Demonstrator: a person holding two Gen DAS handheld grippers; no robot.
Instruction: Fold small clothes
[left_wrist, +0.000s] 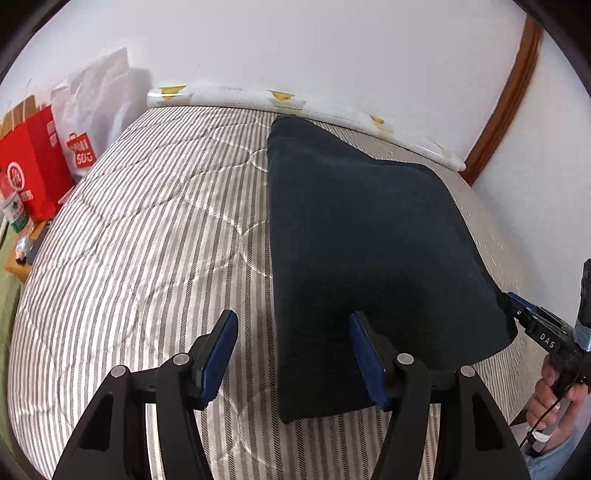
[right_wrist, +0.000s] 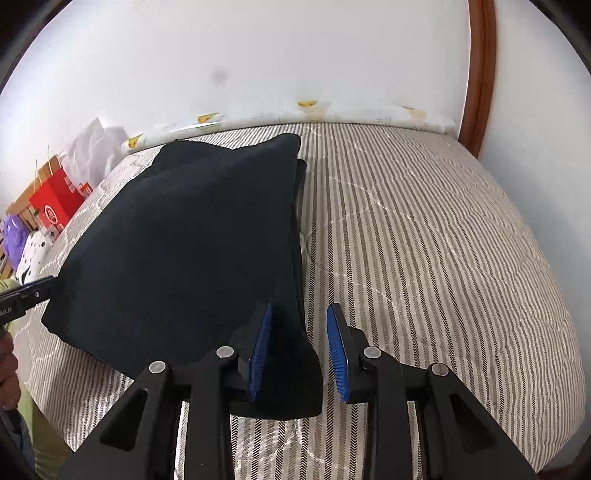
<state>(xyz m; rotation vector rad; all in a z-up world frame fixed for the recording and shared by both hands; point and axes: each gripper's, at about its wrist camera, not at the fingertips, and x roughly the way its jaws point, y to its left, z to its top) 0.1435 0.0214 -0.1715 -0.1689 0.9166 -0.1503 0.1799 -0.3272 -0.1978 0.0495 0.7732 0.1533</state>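
Observation:
A dark navy garment (left_wrist: 369, 236) lies folded lengthwise on the striped bed (left_wrist: 147, 240). My left gripper (left_wrist: 291, 354) is open at the garment's near left corner, its right finger over the cloth and its left finger over bare bedding. My right gripper (right_wrist: 301, 350) is open at the near right corner of the garment (right_wrist: 192, 243), with cloth lying between its blue pads (right_wrist: 338, 350). In the left wrist view the right gripper (left_wrist: 517, 306) sits at the garment's right edge; in the right wrist view the left gripper (right_wrist: 40, 291) sits at its left edge.
The striped bed (right_wrist: 443, 240) runs to a white wall. A rolled white cover (left_wrist: 258, 98) lies along the far edge. Red and white shopping bags (left_wrist: 33, 158) and a bottle (left_wrist: 14, 216) stand left of the bed. A wooden frame (right_wrist: 480, 74) is at the right.

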